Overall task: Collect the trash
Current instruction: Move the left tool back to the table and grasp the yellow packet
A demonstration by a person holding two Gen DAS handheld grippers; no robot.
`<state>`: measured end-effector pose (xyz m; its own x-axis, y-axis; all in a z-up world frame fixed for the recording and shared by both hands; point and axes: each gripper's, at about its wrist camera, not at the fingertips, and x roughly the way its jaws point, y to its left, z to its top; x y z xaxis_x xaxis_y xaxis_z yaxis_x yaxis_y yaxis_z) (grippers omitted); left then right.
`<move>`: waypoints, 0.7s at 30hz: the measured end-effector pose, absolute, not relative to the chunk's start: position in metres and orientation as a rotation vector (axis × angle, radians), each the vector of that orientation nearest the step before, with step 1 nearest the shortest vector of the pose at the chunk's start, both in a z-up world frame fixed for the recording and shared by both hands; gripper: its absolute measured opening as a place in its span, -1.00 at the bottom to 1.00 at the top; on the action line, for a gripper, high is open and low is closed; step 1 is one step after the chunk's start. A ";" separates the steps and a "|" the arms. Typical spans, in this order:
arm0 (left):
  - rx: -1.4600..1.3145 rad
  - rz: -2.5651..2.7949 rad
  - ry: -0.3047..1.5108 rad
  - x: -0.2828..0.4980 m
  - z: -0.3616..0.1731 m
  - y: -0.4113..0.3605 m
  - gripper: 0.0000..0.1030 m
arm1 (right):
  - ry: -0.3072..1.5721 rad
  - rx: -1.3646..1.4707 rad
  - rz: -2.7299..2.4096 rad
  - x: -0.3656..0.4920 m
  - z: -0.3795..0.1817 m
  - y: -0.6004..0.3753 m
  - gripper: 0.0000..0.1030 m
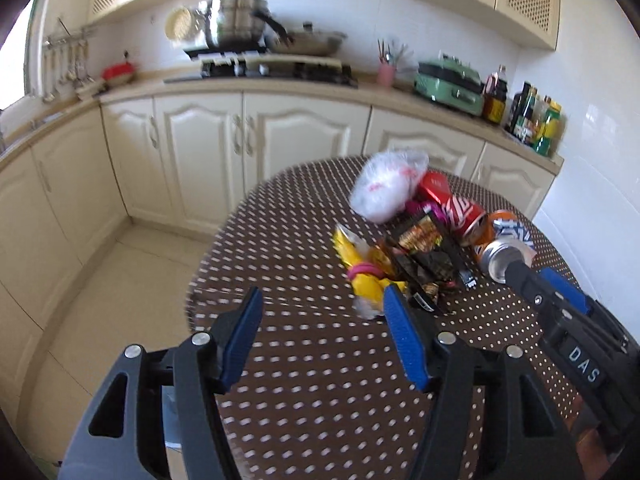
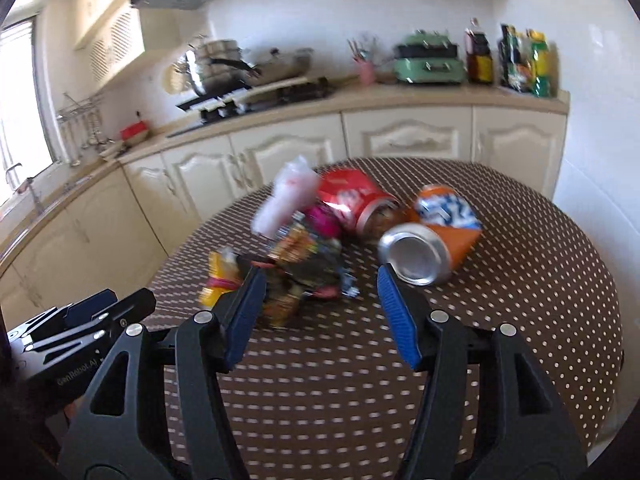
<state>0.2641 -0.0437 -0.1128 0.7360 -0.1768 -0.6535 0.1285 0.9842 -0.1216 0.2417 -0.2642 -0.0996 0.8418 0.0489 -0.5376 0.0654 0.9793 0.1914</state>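
Observation:
A pile of trash lies on a round brown polka-dot table (image 1: 320, 380): a white plastic bag (image 1: 386, 186), a red cola can (image 1: 460, 210), a dented orange soda can (image 2: 434, 236), dark snack wrappers (image 1: 424, 252) and a yellow wrapper (image 1: 362, 270). My left gripper (image 1: 322, 304) is open and empty, just short of the yellow wrapper. My right gripper (image 2: 320, 284) is open and empty above the table, its right fingertip close to the orange can's silver end. The right gripper also shows in the left wrist view (image 1: 532, 270), beside that can (image 1: 502, 246).
Cream kitchen cabinets (image 1: 248, 148) and a counter run behind the table, with a stove and pots (image 1: 256, 36), a green appliance (image 1: 448, 82) and bottles (image 1: 536, 118). Tiled floor (image 1: 120, 288) lies left of the table. A white wall (image 2: 592, 140) stands at the right.

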 end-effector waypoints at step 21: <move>-0.202 -0.295 0.842 0.318 -0.155 -0.073 -0.65 | 0.777 0.090 0.059 0.313 -0.131 -0.249 0.21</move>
